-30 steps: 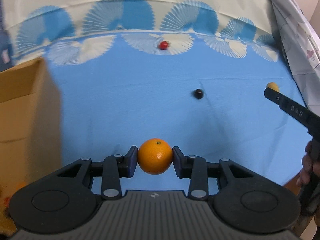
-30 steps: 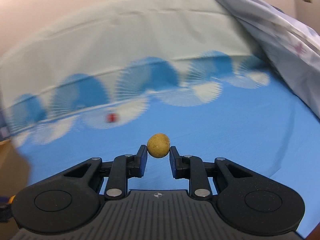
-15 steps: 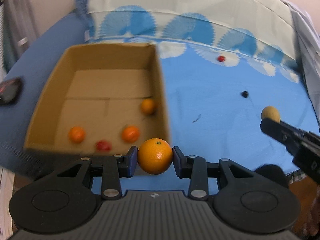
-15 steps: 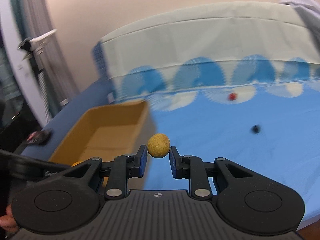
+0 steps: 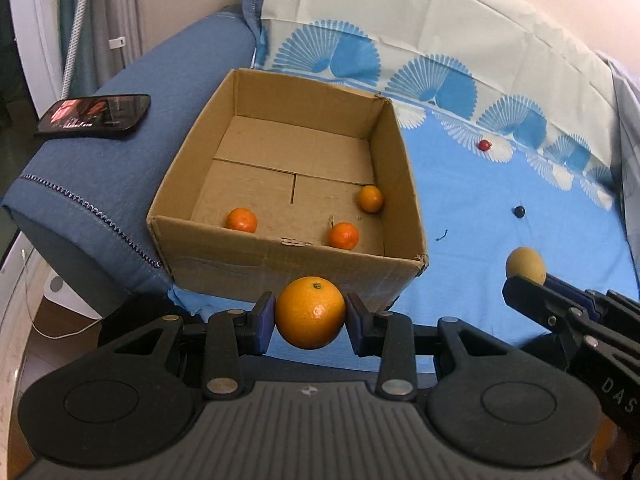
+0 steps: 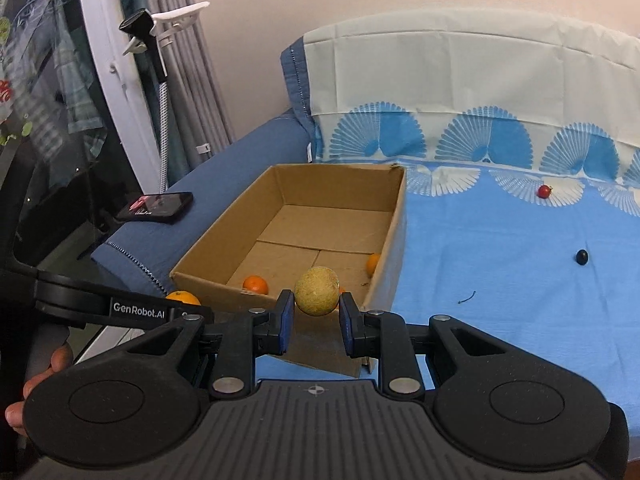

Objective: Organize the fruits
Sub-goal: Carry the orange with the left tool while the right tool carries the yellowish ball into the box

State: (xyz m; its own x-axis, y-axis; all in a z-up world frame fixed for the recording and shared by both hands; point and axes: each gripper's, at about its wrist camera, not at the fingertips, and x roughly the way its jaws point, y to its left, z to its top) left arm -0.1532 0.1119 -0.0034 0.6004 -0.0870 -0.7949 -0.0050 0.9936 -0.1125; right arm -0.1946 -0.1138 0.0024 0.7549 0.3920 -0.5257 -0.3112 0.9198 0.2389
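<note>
My left gripper [image 5: 310, 320] is shut on an orange [image 5: 310, 312], held just in front of the near wall of an open cardboard box [image 5: 280, 256]. Three small oranges [image 5: 343, 236] lie on the box floor. My right gripper [image 6: 316, 316] is shut on a tan round fruit [image 6: 317, 290], held near the box's [image 6: 396, 240] front right corner; this fruit also shows in the left wrist view [image 5: 525, 266]. A small red fruit [image 5: 484, 145] and a small dark fruit [image 5: 519, 211] lie on the blue cloth to the right.
The box sits on a blue sheet [image 5: 500, 220] next to a blue sofa arm [image 5: 100, 184] that carries a phone [image 5: 94, 114]. A small dark stem [image 6: 466, 298] lies on the sheet. A curtain and a white stand [image 6: 152, 92] are at the left.
Both grippers have swung left with their fruit still held, from over the open sheet to the front of the cardboard box. The box and its oranges have come fully into view.
</note>
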